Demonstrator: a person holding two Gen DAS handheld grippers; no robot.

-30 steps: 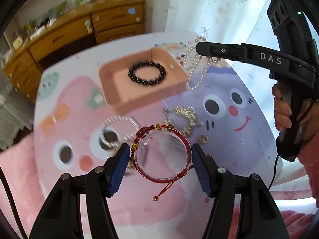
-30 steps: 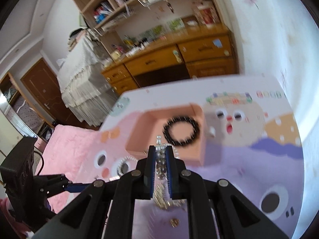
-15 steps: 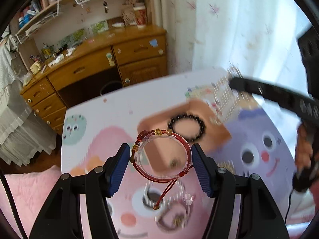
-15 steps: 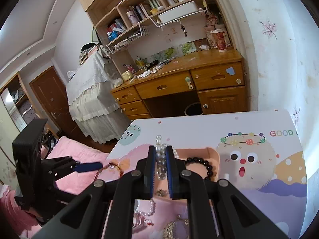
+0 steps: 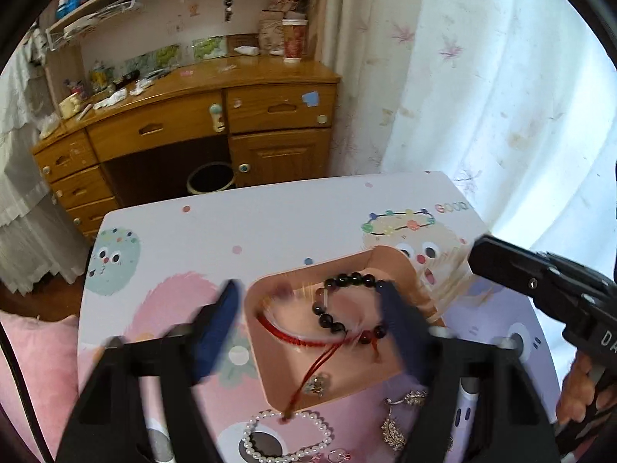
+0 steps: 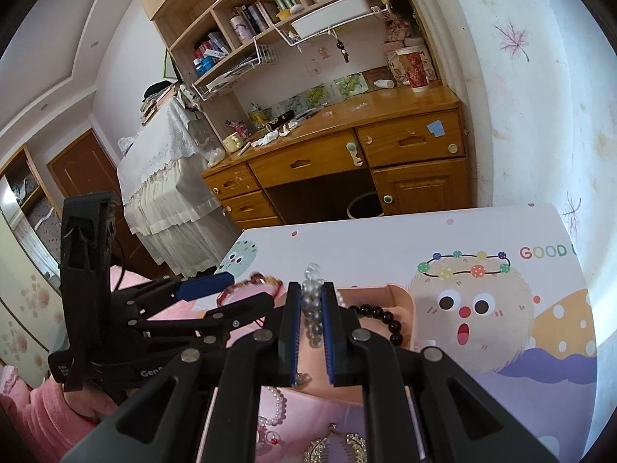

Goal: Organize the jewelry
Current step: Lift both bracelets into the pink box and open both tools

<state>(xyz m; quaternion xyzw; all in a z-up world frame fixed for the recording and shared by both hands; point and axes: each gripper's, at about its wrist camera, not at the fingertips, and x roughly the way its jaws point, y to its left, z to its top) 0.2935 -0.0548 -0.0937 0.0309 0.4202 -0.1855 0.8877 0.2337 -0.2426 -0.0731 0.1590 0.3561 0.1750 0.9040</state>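
Observation:
A pink tray [image 5: 401,378] sits on the cartoon-print table and holds a black bead bracelet [image 5: 327,310]. My left gripper [image 5: 308,312] hovers over the tray, blurred, jaws wide apart; the red cord bracelet [image 5: 300,337] lies between them over the tray, whether still touching the pads I cannot tell. My right gripper [image 6: 312,308] is shut on a pearl necklace [image 6: 312,301], held above the tray's right side; it shows in the left wrist view [image 5: 478,260] with pearls blurred below it.
A pearl bracelet [image 5: 287,440], gold leaf brooches [image 5: 393,430] and small earrings lie on the table [image 5: 270,227] in front of the tray. A wooden desk [image 5: 185,127] stands beyond the table's far edge. A curtain hangs at the right.
My left gripper carried the red bracelet up and forward over the tray, and its jaws have spread wider. My right gripper lifted the pearl necklace and moved it over the tray's edge.

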